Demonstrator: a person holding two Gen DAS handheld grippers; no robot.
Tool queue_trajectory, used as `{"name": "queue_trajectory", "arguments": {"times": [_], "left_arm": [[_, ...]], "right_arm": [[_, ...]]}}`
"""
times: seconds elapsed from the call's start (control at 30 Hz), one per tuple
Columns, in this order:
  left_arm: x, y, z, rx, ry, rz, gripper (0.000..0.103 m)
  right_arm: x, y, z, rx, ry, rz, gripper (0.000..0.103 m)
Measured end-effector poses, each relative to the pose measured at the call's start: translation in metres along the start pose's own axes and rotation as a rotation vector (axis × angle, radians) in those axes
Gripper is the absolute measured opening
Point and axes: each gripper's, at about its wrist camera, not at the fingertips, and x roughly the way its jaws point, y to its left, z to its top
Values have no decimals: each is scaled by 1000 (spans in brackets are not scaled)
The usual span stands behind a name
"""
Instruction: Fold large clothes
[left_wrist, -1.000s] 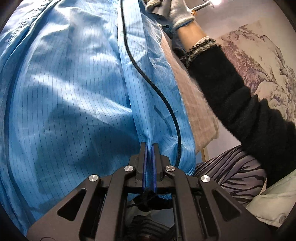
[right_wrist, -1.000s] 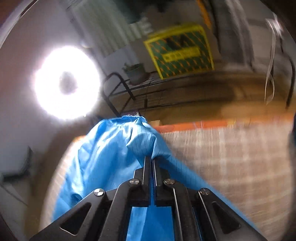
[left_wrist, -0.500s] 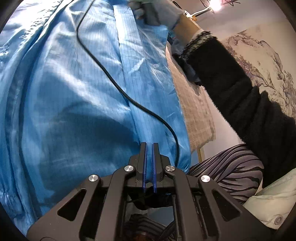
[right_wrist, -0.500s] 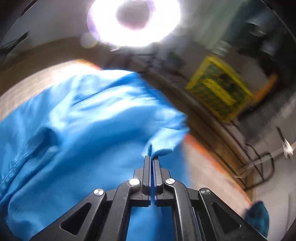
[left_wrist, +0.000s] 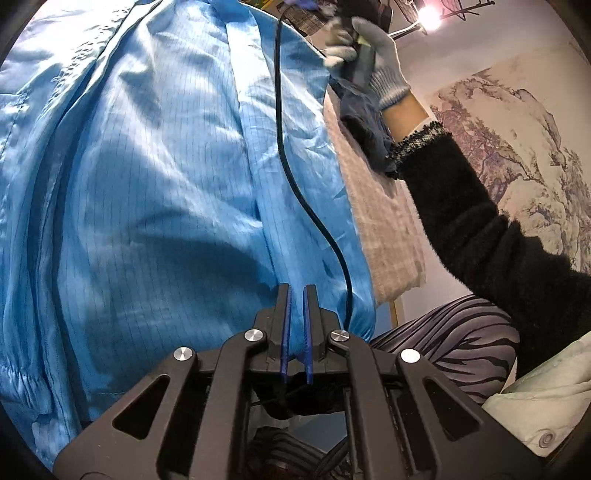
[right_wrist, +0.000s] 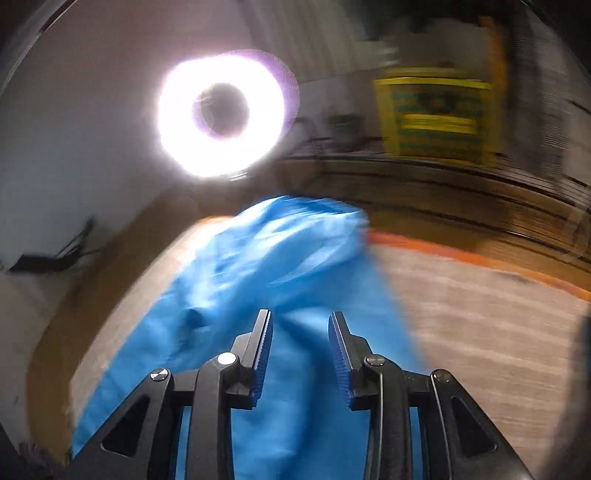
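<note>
A large light-blue pinstriped garment (left_wrist: 147, 184) is spread across the left wrist view. My left gripper (left_wrist: 297, 291) is shut on its near hem at the bottom centre. In the right wrist view, which is motion-blurred, the same garment (right_wrist: 280, 258) lies bunched on a beige checked cover (right_wrist: 480, 332). My right gripper (right_wrist: 301, 317) hovers over it with its jaws opening. Blue fabric shows in the gap, but the pads do not press on it. A gloved hand (left_wrist: 380, 74) on a black sleeve (left_wrist: 480, 229) holds that gripper's handle at the garment's far end.
A black cable (left_wrist: 295, 192) trails over the garment. A dark blue cloth (left_wrist: 365, 122) lies on the beige cover (left_wrist: 376, 206). Striped trousers (left_wrist: 454, 332) are at the near right. An orange edge (right_wrist: 461, 258), a ring light (right_wrist: 221, 114) and a yellow crate (right_wrist: 436, 118) lie beyond.
My right gripper's jaws have parted and let go of the blue fabric corner. The gloved hand has shifted right, off the garment. My left gripper has kept its grip and place.
</note>
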Motion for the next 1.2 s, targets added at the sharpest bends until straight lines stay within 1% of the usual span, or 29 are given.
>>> {"name": "queue_trajectory", "arguments": {"times": [0.07, 0.1, 0.13, 0.2, 0.27, 0.3, 0.33, 0.37, 0.4, 0.43, 0.47, 0.5, 0.53, 0.57, 0.6, 0.67, 0.7, 0.73, 0.77, 0.8, 0.83, 0.87, 0.97, 1.07, 1.13, 1.17, 1.2], "left_arm": [[2, -5, 2, 17, 3, 1, 3], [2, -7, 2, 28, 2, 9, 3], [3, -10, 3, 41, 1, 14, 3], [8, -15, 6, 48, 6, 18, 3], [12, -17, 7, 40, 16, 20, 3], [15, -16, 8, 37, 22, 22, 3], [14, -13, 7, 37, 26, 23, 3], [15, -13, 7, 37, 27, 25, 3], [15, -14, 8, 38, 28, 27, 3], [15, -13, 8, 37, 27, 30, 3], [14, -13, 9, 35, 26, 30, 3], [14, -12, 9, 31, 24, 29, 3], [15, -14, 9, 28, 23, 27, 3], [15, -14, 9, 27, 22, 28, 3], [14, -12, 8, 27, 21, 28, 3], [12, -10, 7, 35, 16, 31, 3], [12, -11, 7, 38, 14, 33, 3], [11, -11, 7, 43, 10, 36, 3], [11, -11, 7, 45, 7, 40, 3], [9, -9, 8, 45, 2, 42, 3], [8, -7, 9, 38, -1, 40, 3], [7, -5, 9, 32, -4, 36, 3], [4, 9, 13, -6, -17, 33, 3], [1, 24, 17, -53, -25, 21, 3], [1, 31, 19, -68, -27, 20, 3], [2, 34, 19, -75, -24, 19, 3], [3, 37, 19, -84, -20, 15, 3]], "right_arm": [[1, -12, -1, -9, 37, -76, 48], [5, -17, -3, -23, 72, -89, 63], [9, -20, -5, -34, 95, -109, 72], [16, -26, -14, -40, 127, -143, 72], [23, -39, -24, -7, 169, -142, 72], [27, -45, -29, 5, 195, -148, 59], [32, -47, -35, 4, 223, -148, 23], [36, -46, -41, -6, 252, -123, 10], [37, -46, -45, -11, 261, -113, 4], [34, -44, -49, -31, 252, -126, 0], [31, -41, -50, -58, 239, -152, 0], [29, -43, -49, -65, 234, -193, 0], [28, -49, -47, -63, 241, -296, 0], [29, -50, -44, -83, 246, -373, 0], [26, -51, -42, -99, 241, -395, 4], [14, -53, -32, -56, 235, -327, 34], [8, -52, -25, -38, 214, -303, 51], [-1, -47, -16, -36, 164, -287, 52], [-4, -44, -8, -37, 143, -271, 52], [-5, -40, 0, -28, 125, -238, 52], [-6, -39, 12, 7, 108, -166, 52], [-4, -39, 20, 42, 103, -118, 52], [23, -44, 46, 199, 94, 37, 52], [67, -51, 59, 343, 108, 93, 51], [94, -57, 63, 413, 129, 111, 43], [109, -60, 64, 446, 141, 106, 40], [123, -62, 64, 472, 152, 95, 34]]}}
